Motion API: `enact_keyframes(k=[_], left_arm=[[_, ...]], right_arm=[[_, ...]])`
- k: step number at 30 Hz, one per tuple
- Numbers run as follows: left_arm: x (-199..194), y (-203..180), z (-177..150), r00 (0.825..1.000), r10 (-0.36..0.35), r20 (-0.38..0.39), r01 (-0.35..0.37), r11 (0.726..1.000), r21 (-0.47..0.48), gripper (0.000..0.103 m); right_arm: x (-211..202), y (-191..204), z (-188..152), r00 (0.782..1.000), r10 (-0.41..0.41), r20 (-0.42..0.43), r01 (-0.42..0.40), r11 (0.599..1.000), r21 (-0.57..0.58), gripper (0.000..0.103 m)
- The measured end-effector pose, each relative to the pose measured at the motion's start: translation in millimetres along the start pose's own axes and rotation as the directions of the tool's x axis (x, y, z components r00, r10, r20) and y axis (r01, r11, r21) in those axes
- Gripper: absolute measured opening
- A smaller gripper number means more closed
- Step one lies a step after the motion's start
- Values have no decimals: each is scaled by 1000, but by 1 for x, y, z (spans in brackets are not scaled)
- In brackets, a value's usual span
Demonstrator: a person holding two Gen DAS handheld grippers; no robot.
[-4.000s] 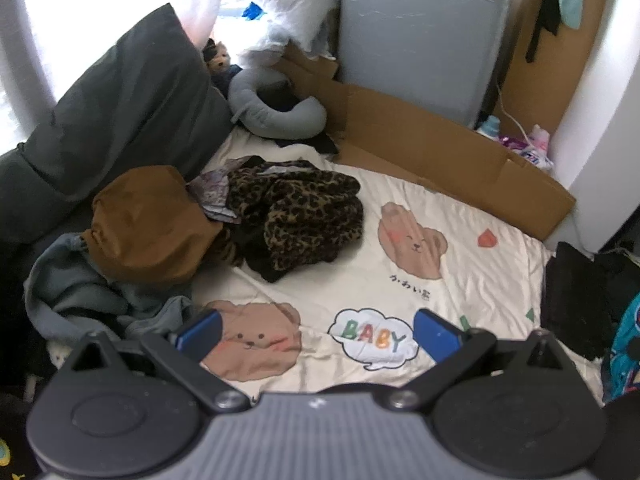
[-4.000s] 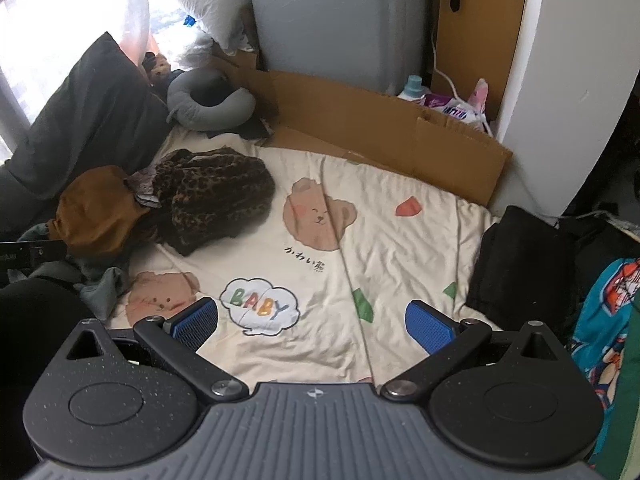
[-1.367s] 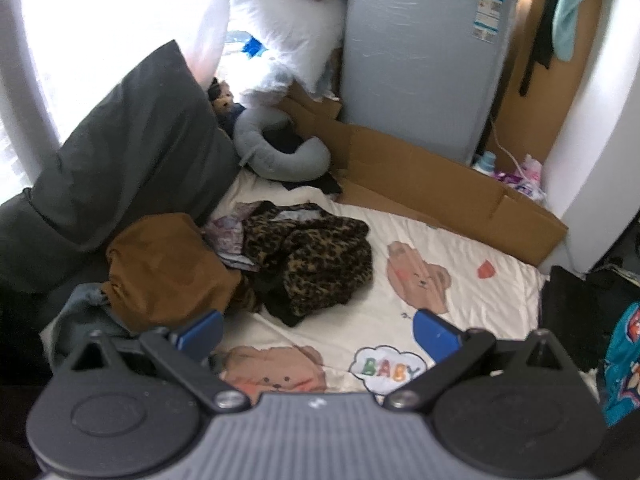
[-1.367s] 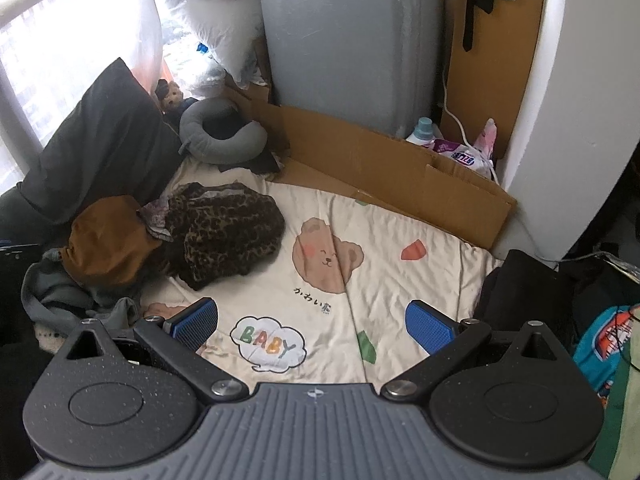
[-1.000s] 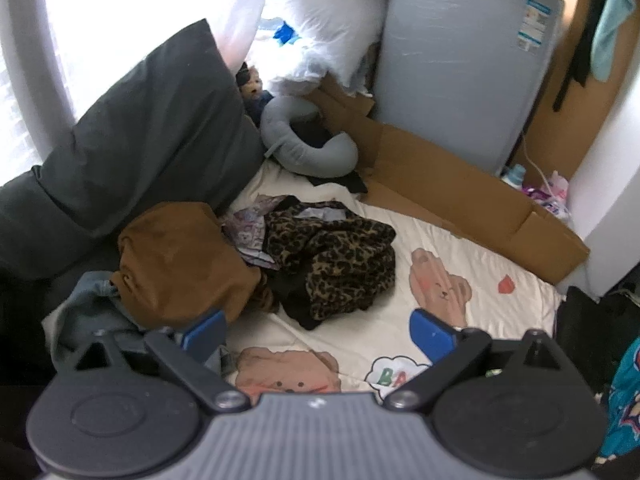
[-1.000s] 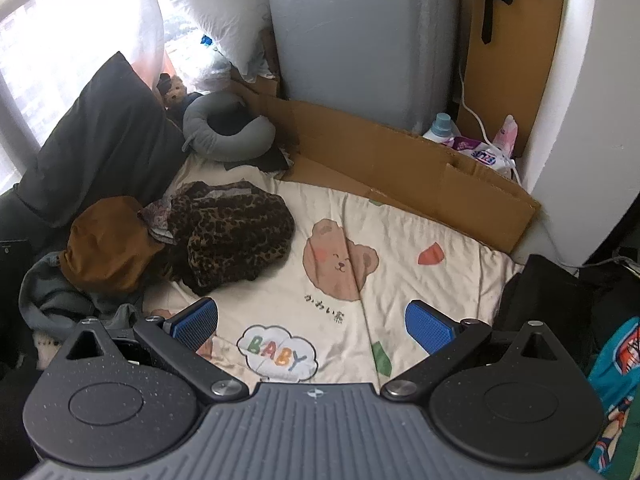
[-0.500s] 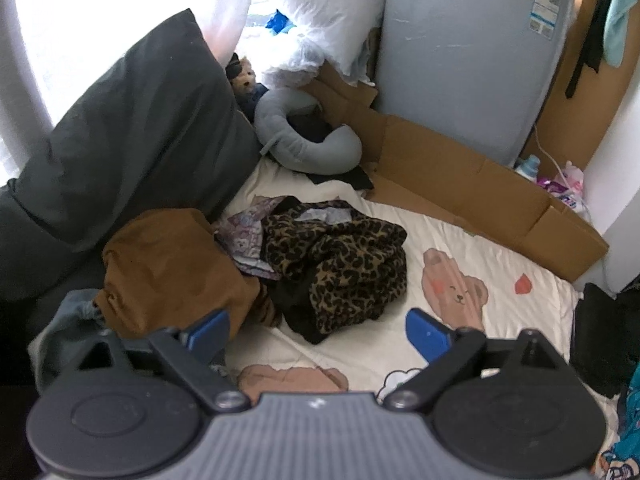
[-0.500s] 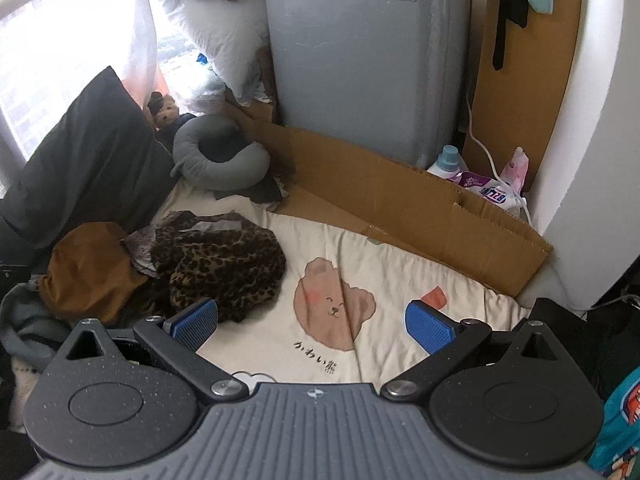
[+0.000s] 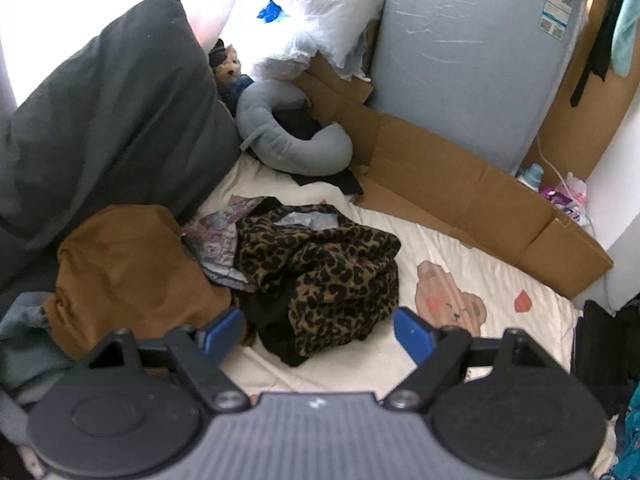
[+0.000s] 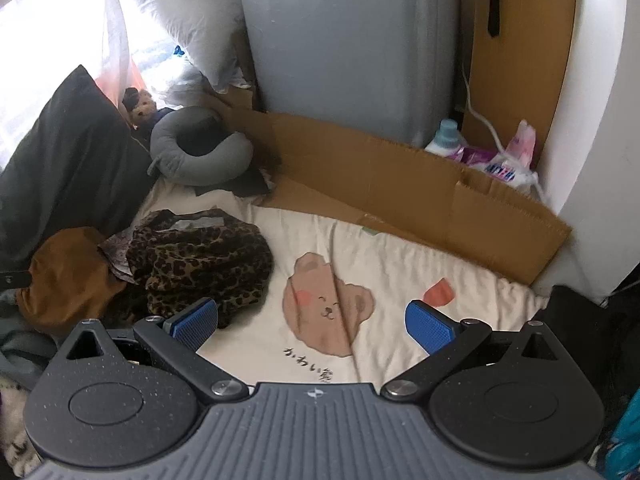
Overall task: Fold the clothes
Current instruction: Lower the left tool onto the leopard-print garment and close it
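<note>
Leopard-print garment [image 9: 320, 268] crumpled in a heap on the cream bear-print blanket [image 9: 472, 280], toward its left side, no clear long axis, bulk sagging toward the near edge with black lining spilling out below. Pressed on the left against a patterned lilac cloth [image 9: 216, 240] and a brown garment [image 9: 124, 264], itself up against a dark grey cushion [image 9: 104, 120]. Behind, across a strip of blanket, a grey neck pillow [image 9: 280, 144] and a folded cardboard sheet [image 9: 460, 188] along the blanket's far edge, backed by a grey wrapped panel [image 9: 468, 52]. Open blanket to the right of the heap, over the bear print [image 10: 328, 304], bounded at the right by dark bags [image 9: 600, 344].

Left gripper [image 9: 320, 330] spread wide, just narrowing, above the heap's near edge, pads clear of the cloth. Right gripper [image 10: 312, 320] spread wide over bare blanket, left pad [image 10: 194, 322] beside the heap's near right corner, nothing held.
</note>
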State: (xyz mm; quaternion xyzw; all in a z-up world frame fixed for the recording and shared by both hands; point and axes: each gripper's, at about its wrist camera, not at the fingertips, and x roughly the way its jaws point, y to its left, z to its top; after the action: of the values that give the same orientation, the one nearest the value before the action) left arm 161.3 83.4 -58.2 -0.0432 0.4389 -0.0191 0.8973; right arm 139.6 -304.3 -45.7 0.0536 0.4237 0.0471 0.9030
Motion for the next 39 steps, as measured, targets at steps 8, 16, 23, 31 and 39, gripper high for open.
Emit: enact_keyframes(k=[8, 16, 23, 31, 39], left_arm=[[44, 1, -13, 1000, -27, -3, 27, 999, -23, 78], [80, 4, -28, 989, -148, -11, 148, 982, 121, 78], [105, 7, -31, 992, -129, 9, 127, 987, 98, 78], [129, 0, -36, 991, -121, 54, 112, 983, 148, 78], [170, -4, -54, 990, -113, 81, 102, 986, 133, 78]], right_arm=[[22, 1, -1, 1000, 16, 18, -16, 999, -28, 103], [50, 4, -1, 999, 35, 27, -34, 999, -31, 103], [81, 8, -12, 999, 52, 12, -51, 995, -83, 103], [122, 13, -33, 995, 100, -15, -101, 990, -94, 103], [151, 2, -55, 990, 140, -24, -142, 986, -84, 103]])
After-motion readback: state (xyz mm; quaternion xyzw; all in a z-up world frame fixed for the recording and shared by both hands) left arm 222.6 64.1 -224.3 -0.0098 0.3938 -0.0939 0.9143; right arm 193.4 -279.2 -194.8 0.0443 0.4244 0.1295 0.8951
